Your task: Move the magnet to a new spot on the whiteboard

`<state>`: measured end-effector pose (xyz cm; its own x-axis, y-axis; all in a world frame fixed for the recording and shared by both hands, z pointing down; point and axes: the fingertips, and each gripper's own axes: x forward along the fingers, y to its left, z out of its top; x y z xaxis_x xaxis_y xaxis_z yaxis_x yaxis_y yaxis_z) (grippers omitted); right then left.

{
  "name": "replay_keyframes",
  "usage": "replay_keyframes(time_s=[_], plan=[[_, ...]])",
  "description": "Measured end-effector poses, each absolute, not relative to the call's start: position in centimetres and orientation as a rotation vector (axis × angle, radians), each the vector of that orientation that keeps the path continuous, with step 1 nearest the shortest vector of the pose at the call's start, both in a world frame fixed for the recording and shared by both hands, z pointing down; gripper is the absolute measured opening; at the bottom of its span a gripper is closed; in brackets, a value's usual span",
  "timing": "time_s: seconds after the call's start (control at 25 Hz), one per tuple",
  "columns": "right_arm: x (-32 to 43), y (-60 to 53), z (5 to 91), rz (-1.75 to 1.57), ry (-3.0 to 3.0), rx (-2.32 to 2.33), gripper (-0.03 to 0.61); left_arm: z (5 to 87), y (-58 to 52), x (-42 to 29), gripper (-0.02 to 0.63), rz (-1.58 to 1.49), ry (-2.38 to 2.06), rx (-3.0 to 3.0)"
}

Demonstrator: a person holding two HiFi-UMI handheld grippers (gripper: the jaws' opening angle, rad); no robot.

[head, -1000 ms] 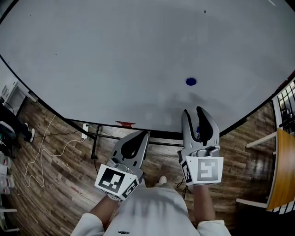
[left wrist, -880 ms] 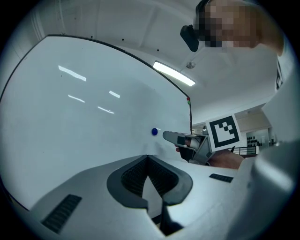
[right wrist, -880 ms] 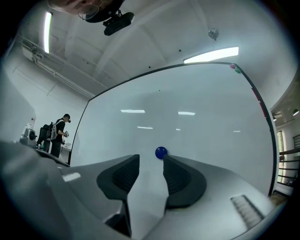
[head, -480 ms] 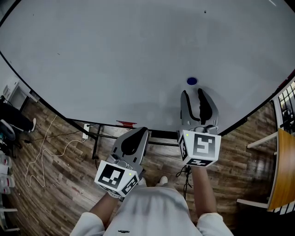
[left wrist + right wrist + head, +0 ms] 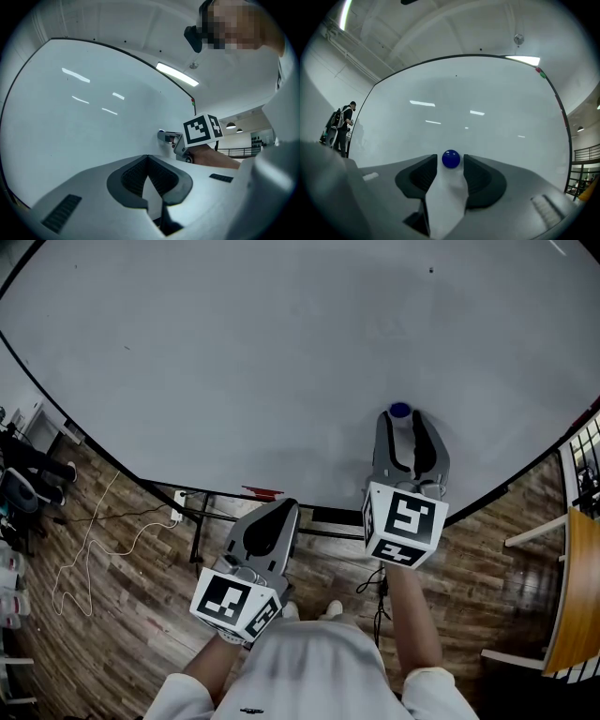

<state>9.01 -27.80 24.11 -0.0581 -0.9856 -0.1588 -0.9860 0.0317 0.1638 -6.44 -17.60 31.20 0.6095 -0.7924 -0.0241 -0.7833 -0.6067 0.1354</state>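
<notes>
Closest in, the left gripper (image 5: pixel 284 510) hangs short of the board, jaws together. Farther out, the right gripper (image 5: pixel 402 424) has its jaws apart. The blue magnet (image 5: pixel 451 159) sits between their tips, not pinched, low on the right of the whiteboard (image 5: pixel 234 362).

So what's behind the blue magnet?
The whiteboard is right behind the blue magnet, which sticks on it. The spot of board under the magnet is covered, so it can't be seen. The right claw stands open around the magnet.
</notes>
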Motion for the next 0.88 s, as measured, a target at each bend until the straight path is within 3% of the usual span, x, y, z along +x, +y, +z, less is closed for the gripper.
replay_keyframes(time_s=[0.48, 0.88], plan=[[8.5, -28.5, 24.1, 0.388, 2.134, -2.272, 0.135, 31.7, -18.0, -8.9, 0.006, -0.147, -1.375, 2.682], [8.4, -28.3, 24.3, 0.381, 2.166, -2.243, 0.130, 31.8, -18.1, -9.0, 0.006, -0.147, -1.357, 2.685]])
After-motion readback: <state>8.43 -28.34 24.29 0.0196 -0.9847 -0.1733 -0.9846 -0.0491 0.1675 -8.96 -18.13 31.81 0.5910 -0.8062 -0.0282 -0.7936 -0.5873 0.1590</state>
